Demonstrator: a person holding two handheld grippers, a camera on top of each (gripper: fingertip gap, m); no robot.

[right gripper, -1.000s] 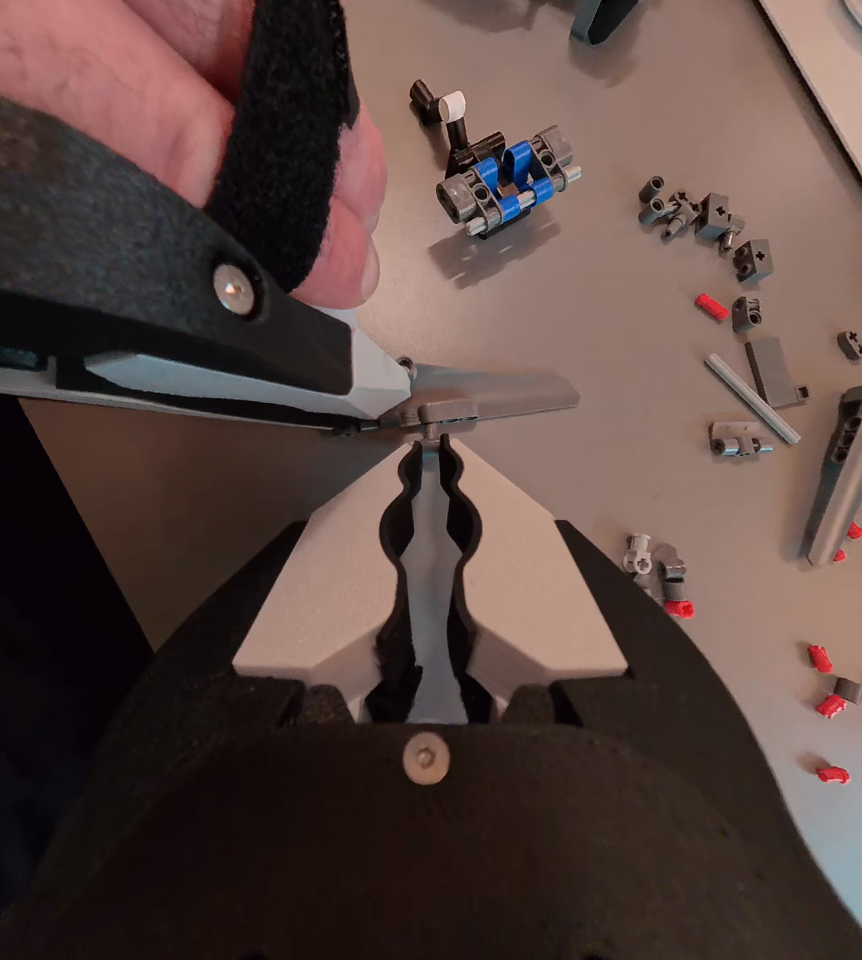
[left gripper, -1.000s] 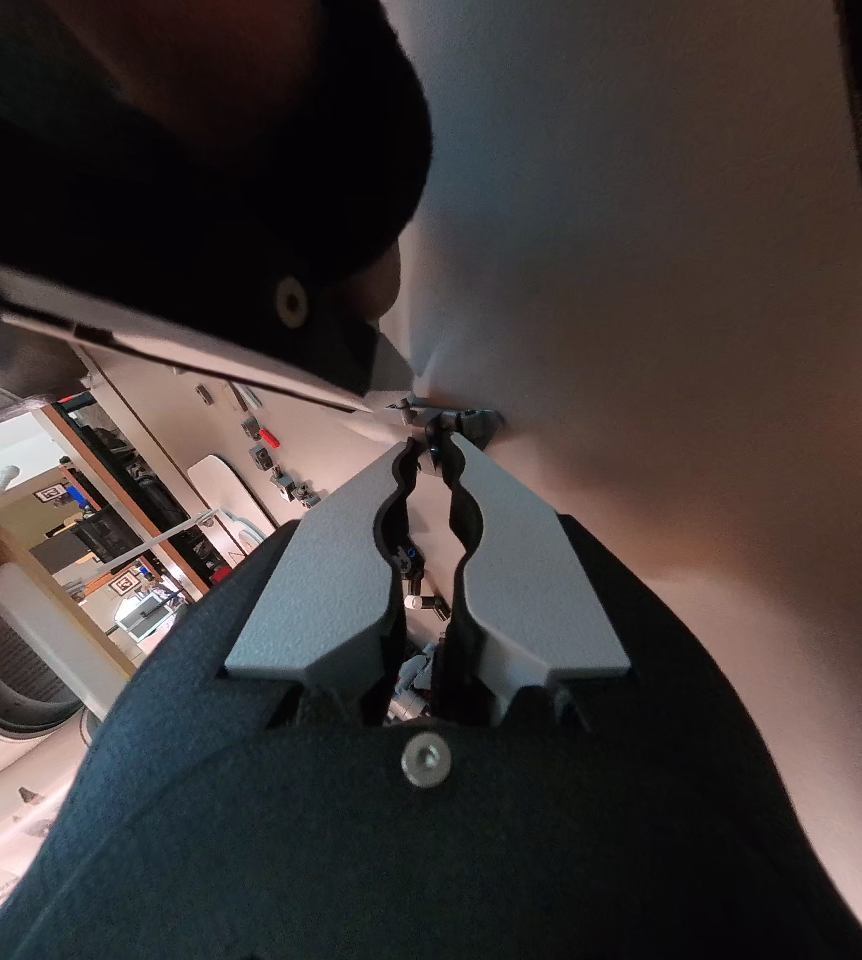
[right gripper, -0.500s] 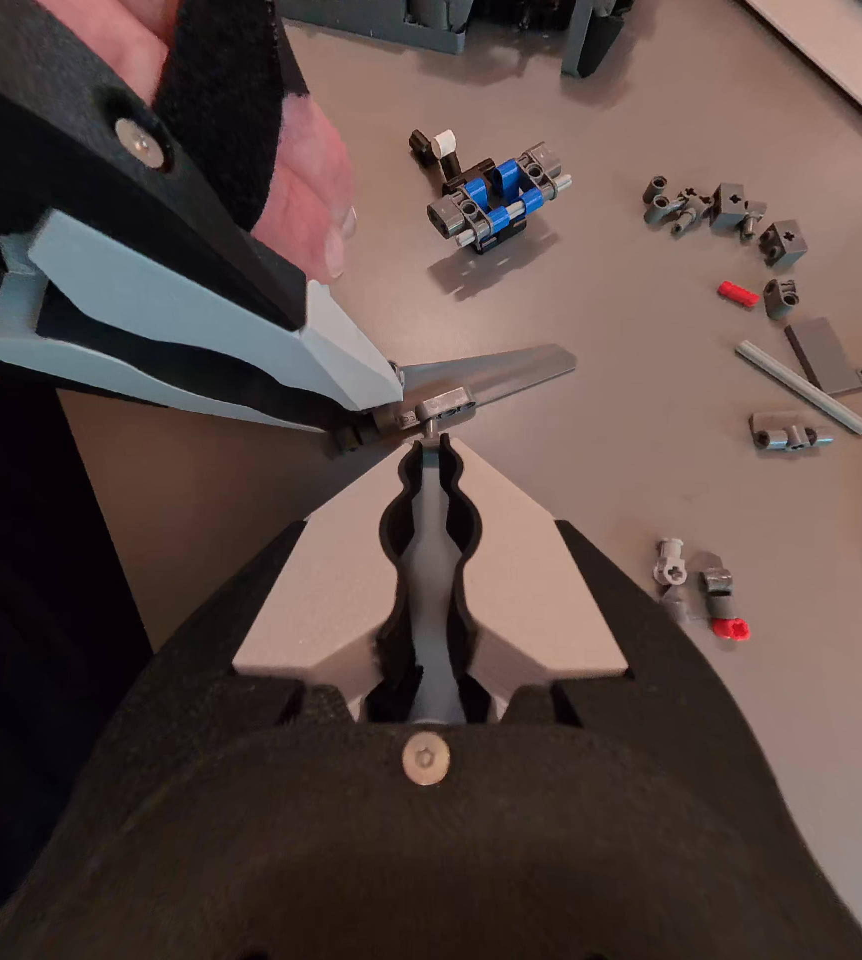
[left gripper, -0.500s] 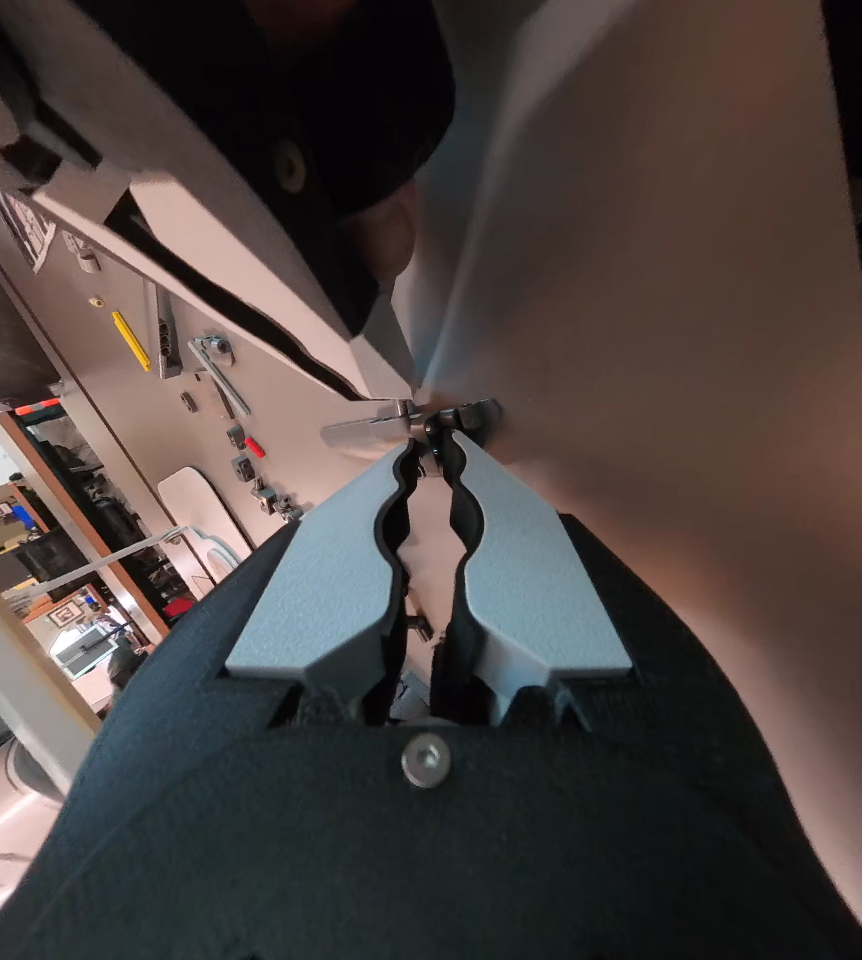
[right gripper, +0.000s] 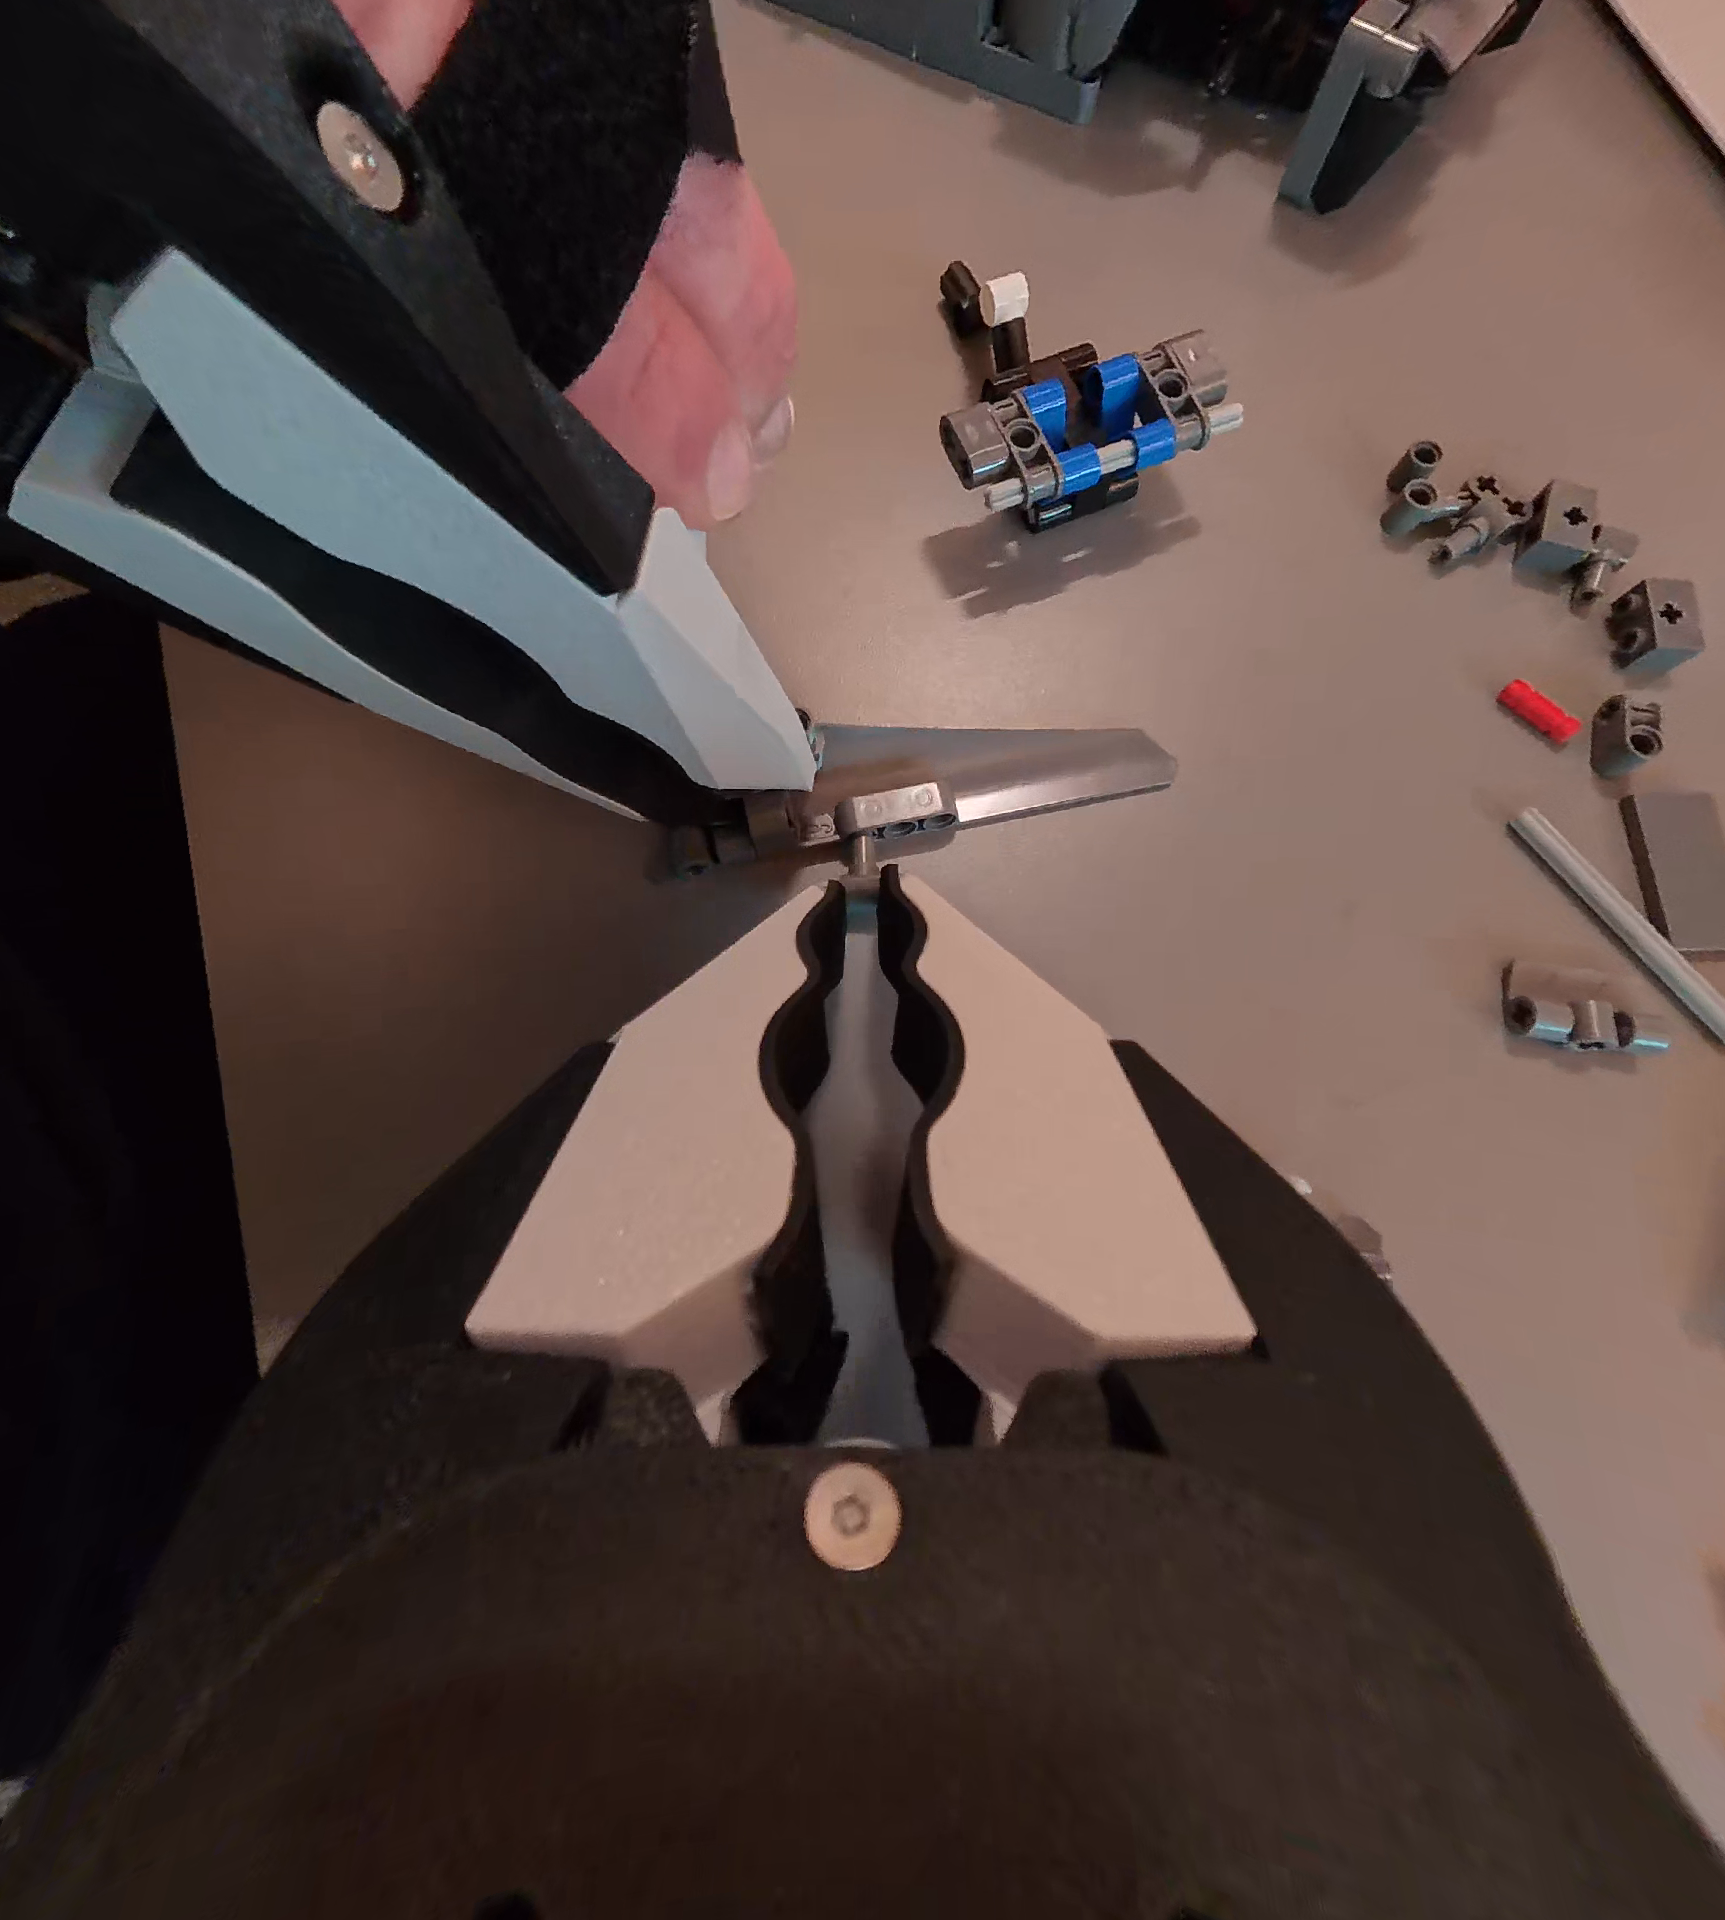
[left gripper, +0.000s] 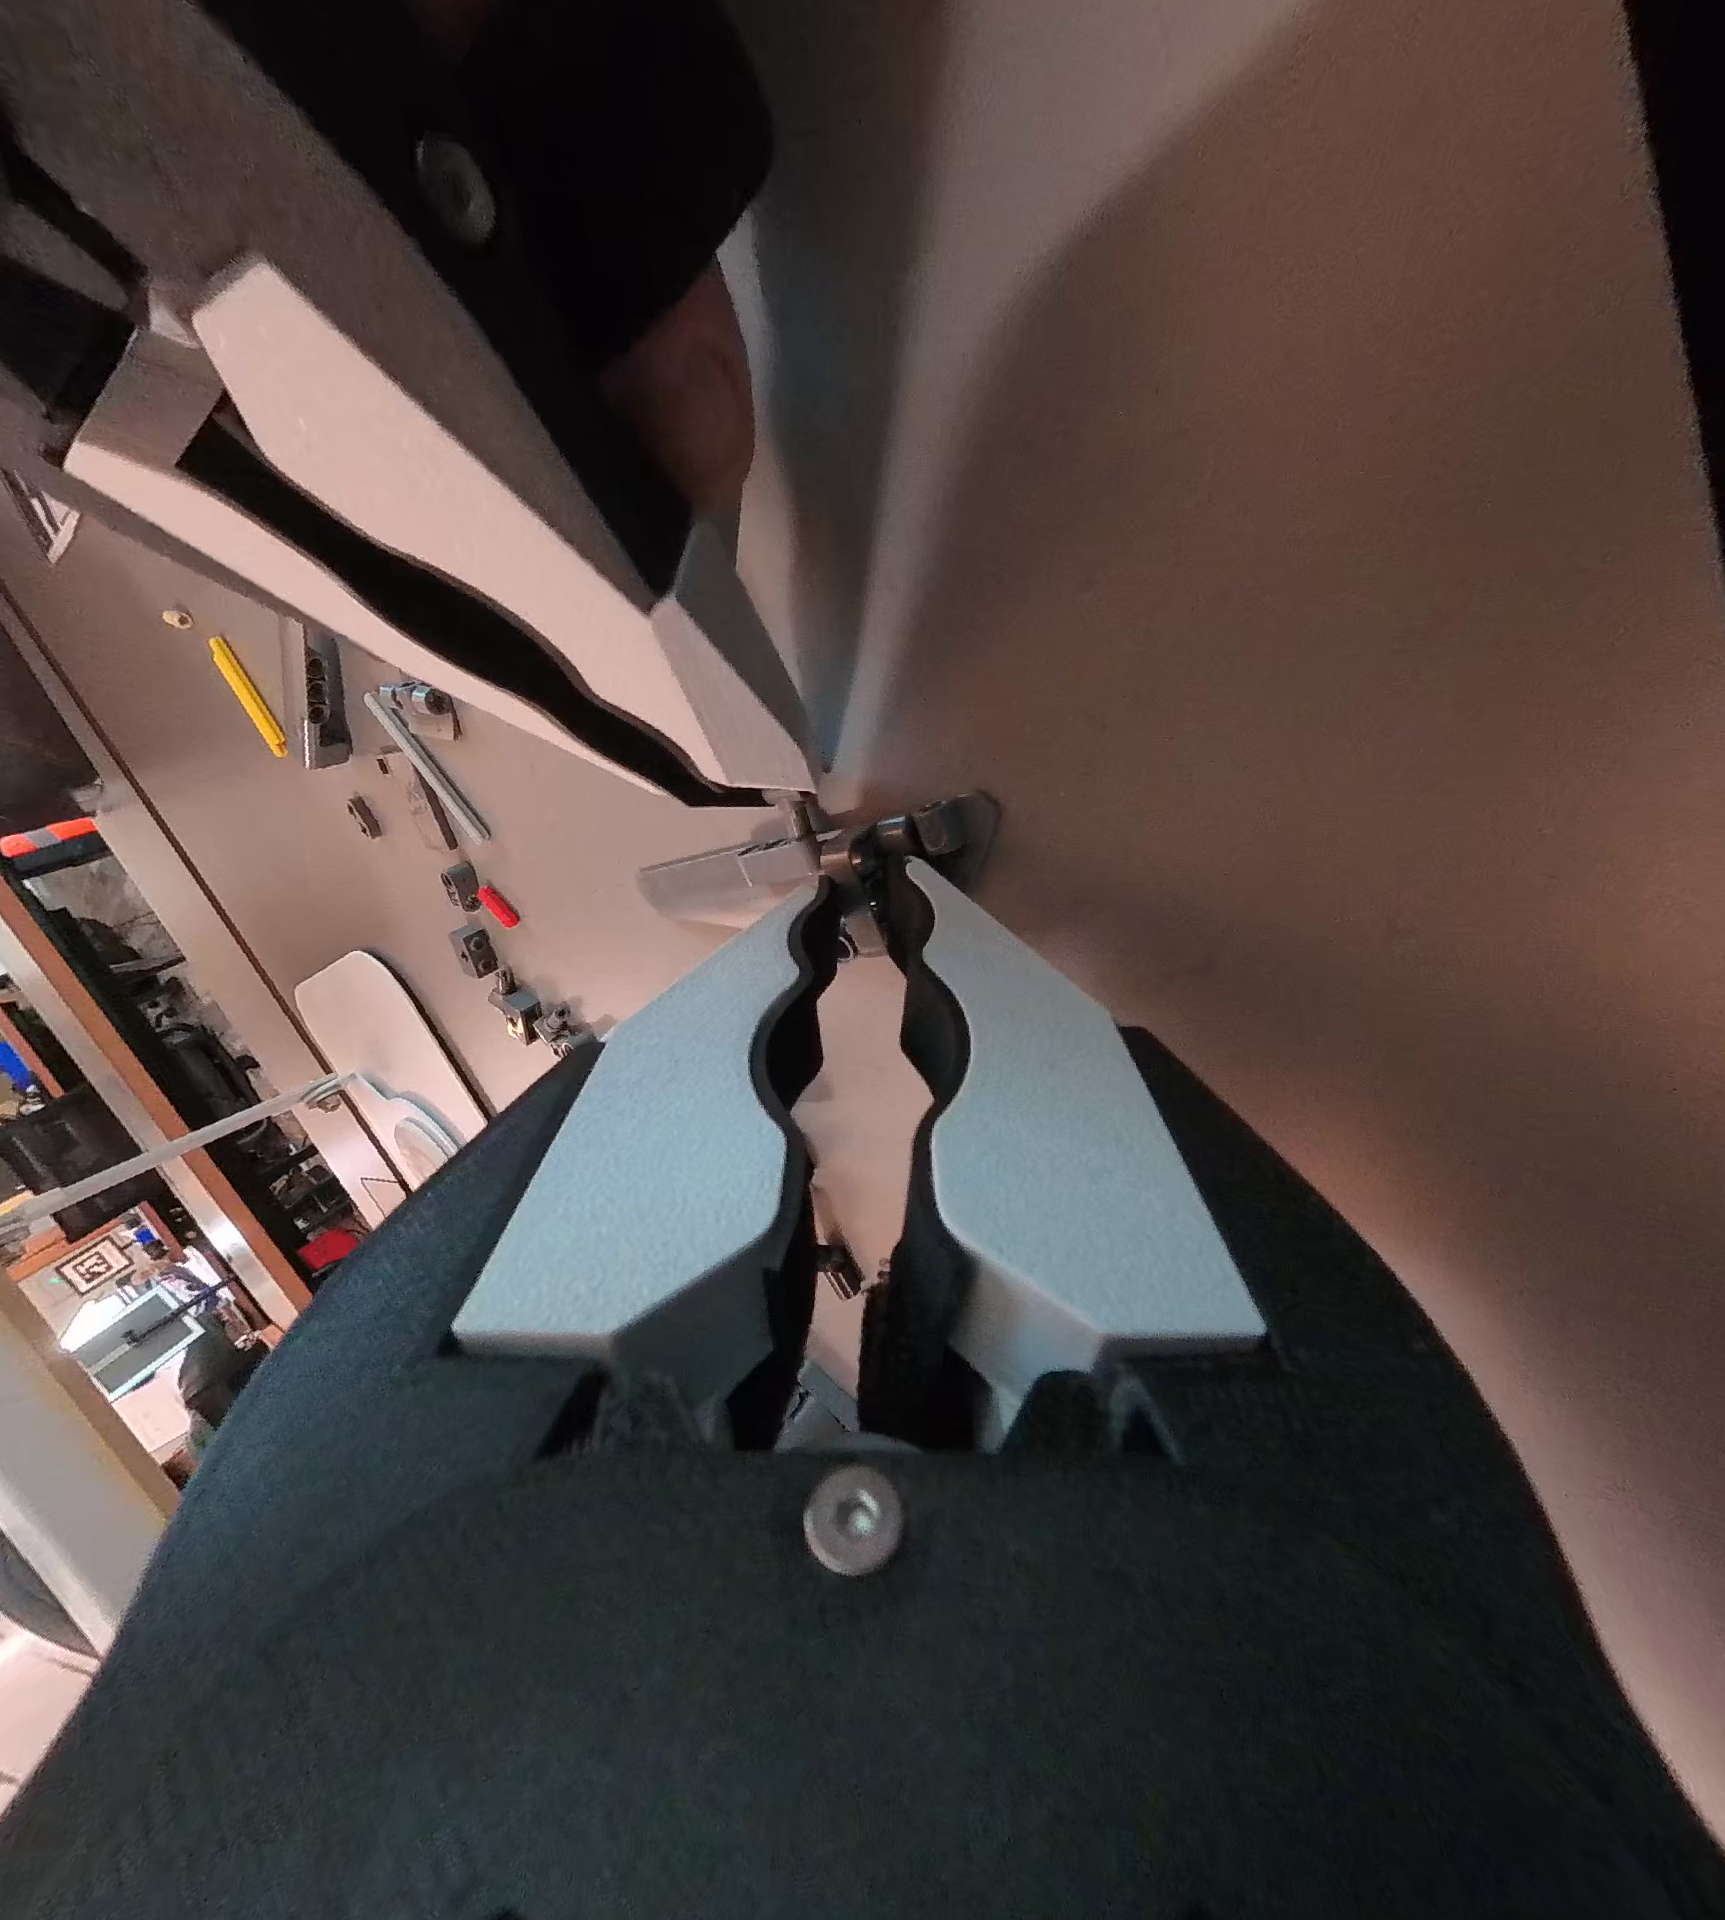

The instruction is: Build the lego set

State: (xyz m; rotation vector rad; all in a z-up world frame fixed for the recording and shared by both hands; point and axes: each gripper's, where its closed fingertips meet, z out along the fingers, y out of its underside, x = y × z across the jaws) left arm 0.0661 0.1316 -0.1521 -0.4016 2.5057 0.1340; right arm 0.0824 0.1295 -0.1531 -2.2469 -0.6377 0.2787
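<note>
The right tongs [right gripper: 863, 881] pinch a small grey plastic pin at the short grey holed beam [right gripper: 897, 808]. The left tongs [right gripper: 785, 800] clamp the thin grey wing-shaped panel [right gripper: 1024, 764], held above the brown table [right gripper: 1253, 935]. It looks light, stiff and slippery; grip near the joint.

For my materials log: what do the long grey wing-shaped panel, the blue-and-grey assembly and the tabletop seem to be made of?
Grey wing-shaped panel: looks like moulded plastic, smooth and semi-glossy, with a light sheen along its face.
Blue-and-grey assembly: hard plastic pieces, with crisp moulded holes and pins.
Tabletop: smooth matte grey-brown surface, possibly laminate; the exact material is unclear.
</note>
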